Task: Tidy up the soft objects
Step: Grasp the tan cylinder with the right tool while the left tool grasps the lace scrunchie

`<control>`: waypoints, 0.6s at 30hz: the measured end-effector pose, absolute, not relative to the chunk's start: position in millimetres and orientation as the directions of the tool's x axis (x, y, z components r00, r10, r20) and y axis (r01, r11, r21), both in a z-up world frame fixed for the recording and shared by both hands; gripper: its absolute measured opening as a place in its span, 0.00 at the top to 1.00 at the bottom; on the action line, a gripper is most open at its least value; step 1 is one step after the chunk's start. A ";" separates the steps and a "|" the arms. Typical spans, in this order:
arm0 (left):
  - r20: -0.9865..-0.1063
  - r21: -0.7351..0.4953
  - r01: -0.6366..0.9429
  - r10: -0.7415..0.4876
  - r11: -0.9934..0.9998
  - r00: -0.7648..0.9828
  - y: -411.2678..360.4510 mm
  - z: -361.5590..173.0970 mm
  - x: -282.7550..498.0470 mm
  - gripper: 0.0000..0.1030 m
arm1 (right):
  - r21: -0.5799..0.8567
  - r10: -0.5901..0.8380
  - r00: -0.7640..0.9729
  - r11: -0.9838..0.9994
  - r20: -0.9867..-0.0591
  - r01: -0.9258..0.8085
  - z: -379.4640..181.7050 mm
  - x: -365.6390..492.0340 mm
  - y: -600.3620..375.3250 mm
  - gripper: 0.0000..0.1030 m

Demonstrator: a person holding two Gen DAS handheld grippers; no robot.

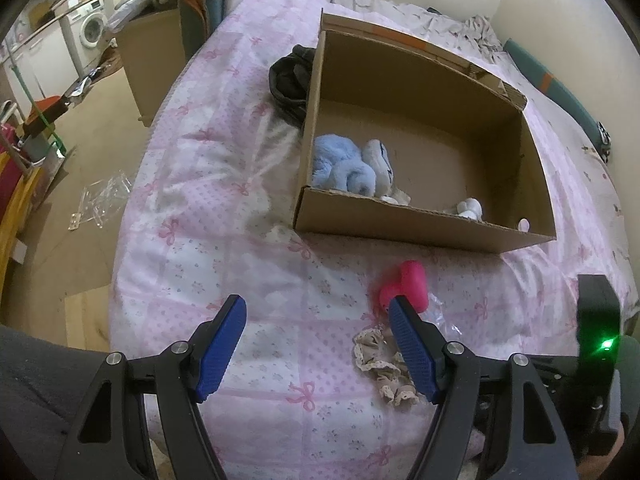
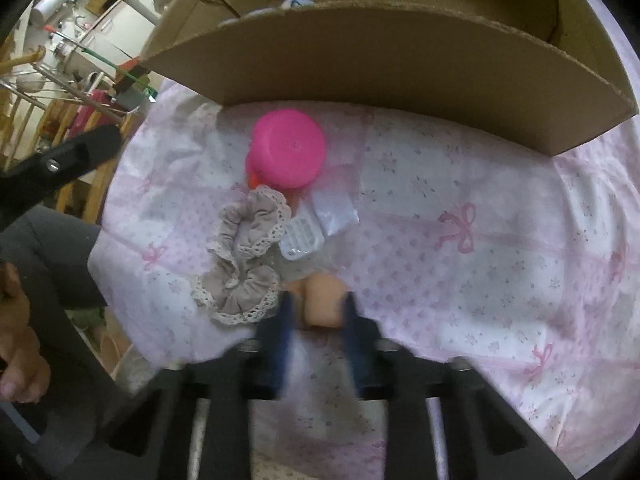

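Holding blue plush [image 1: 344, 166] and small white toys [image 1: 469, 208], cardboard box [image 1: 420, 224]; left jaws wide, empty; right jaws pinch peach lump [image 2: 322, 300].

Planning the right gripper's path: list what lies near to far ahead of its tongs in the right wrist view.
Right tongs shut on a peach soft object → lace-trimmed scrunchie → pink toy → cardboard box.
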State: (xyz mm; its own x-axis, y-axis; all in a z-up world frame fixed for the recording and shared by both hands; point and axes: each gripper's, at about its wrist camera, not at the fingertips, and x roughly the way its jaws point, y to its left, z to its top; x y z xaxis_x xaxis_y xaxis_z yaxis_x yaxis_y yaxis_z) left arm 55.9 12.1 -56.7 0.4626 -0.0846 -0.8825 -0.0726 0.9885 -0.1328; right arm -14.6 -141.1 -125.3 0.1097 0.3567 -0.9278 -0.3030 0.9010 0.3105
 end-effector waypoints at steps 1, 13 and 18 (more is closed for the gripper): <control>-0.883 -0.134 -0.070 -0.087 0.988 0.462 11.7 -56.9 55.8 0.31 | 0.313 0.362 0.117 0.899 -0.925 -0.307 -122.8 -15.4 -141.5 0.87; -0.898 -0.121 -0.046 -0.089 0.992 0.431 2.6 -67.3 56.2 0.31 | 0.372 0.437 0.257 0.890 -0.862 -0.266 -84.0 -22.5 -168.1 0.92; -0.912 -0.119 -0.026 -0.099 0.993 0.397 -6.0 -78.4 56.3 0.31 | 0.408 0.460 0.367 0.888 -0.809 -0.213 -60.6 -22.1 -189.3 0.92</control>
State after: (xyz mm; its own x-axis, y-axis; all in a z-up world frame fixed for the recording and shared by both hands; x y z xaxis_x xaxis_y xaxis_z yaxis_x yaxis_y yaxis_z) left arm 56.3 -6.0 -78.4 0.3971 -0.0992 -0.9124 -0.0255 0.9926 -0.1190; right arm -22.1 -189.3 -60.6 0.3665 0.4599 -0.8088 -0.2132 0.8877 0.4082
